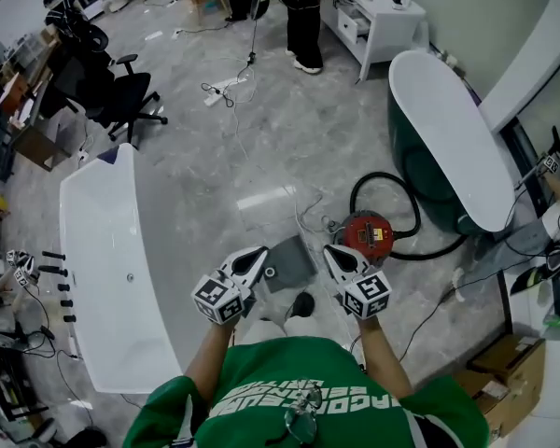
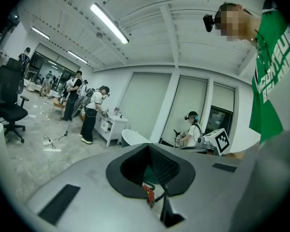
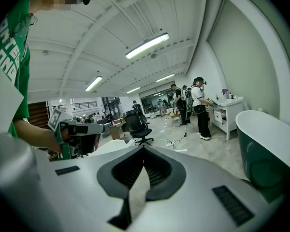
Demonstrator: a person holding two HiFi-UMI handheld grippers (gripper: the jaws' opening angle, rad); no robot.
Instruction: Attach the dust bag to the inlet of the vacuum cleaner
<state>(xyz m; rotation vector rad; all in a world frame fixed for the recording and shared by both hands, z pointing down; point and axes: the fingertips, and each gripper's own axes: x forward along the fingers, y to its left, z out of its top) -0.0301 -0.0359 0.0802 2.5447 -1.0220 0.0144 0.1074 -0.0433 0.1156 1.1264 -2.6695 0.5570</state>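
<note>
The grey dust bag (image 1: 291, 261) lies flat on the floor just ahead of my feet, with its round collar hole (image 1: 269, 272) towards the left. The red vacuum cleaner (image 1: 369, 234) stands to its right, and a black hose (image 1: 392, 194) loops behind it. My left gripper (image 1: 259, 256) hovers over the bag's left edge and my right gripper (image 1: 329, 250) hangs between bag and vacuum. Both are well above the floor, and both sets of jaws are together with nothing in them. Through the slit of the left gripper (image 2: 152, 178) a bit of the red vacuum (image 2: 147, 193) shows. The right gripper (image 3: 142, 170) is shut too.
A long white bathtub (image 1: 112, 250) stands on the left, and a green-sided tub (image 1: 448, 138) on the right behind the vacuum. Cables trail across the floor (image 1: 233, 87). Office chairs (image 1: 121, 91) and standing people (image 1: 303, 17) are farther off. Cardboard boxes (image 1: 509, 381) sit at the right.
</note>
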